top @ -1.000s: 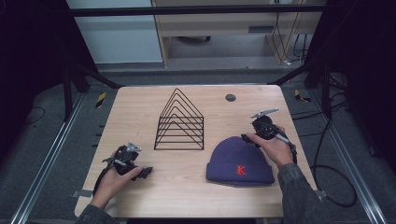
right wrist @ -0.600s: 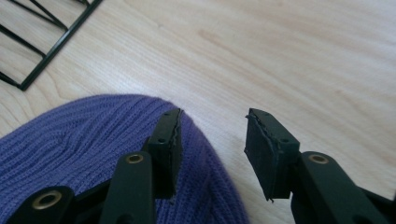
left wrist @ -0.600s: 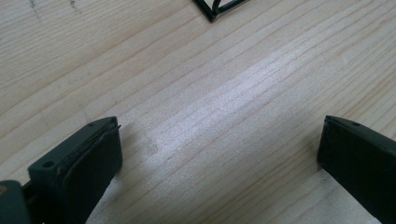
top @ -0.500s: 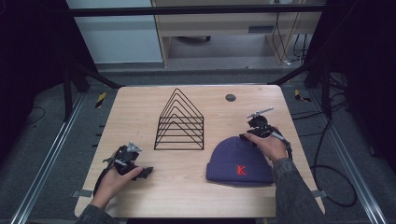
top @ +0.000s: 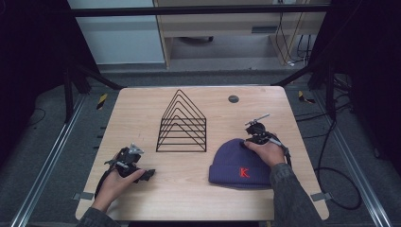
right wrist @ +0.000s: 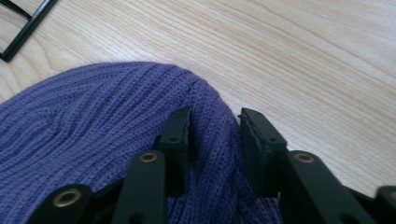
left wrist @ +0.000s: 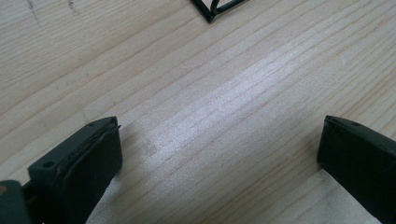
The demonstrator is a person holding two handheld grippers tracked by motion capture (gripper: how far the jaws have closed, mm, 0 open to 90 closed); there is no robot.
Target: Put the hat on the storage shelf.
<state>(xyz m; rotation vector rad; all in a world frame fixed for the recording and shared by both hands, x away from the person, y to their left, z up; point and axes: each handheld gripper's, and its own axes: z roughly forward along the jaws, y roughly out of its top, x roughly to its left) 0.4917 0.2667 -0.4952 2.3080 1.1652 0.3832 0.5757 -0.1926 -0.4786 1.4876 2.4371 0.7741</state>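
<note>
Compared with one second ago, the right gripper (top: 250,138) has come down and inward from beside the purple beanie (top: 239,163) and is now at the upper right edge of that hat. From the right gripper view, its two black jaws stand on either side of a raised fold of the knit, close together, and the fold sits between the pads (right wrist: 180,135); the jaws seem to pinch the fabric, with a narrow gap that the cloth fills. The beanie itself lies flat on the wooden table (top: 142,113), on the person's right side near the front, with a red letter K on its cuff facing the person. It has not changed its place.

On the other side, the left gripper (top: 142,174) rests on the table near the front left corner, held by the left hand (top: 116,182), as it did before. Its jaws are spread wide, with bare wood between them, as the left gripper view shows.

Between the two hands, a little further back, stands a black wire rack (top: 182,124) with triangular frames, upright. It sits just beside the beanie's left upper side, not touching it. A small dark round disc (top: 233,99) lies near the far edge of the table.
</note>
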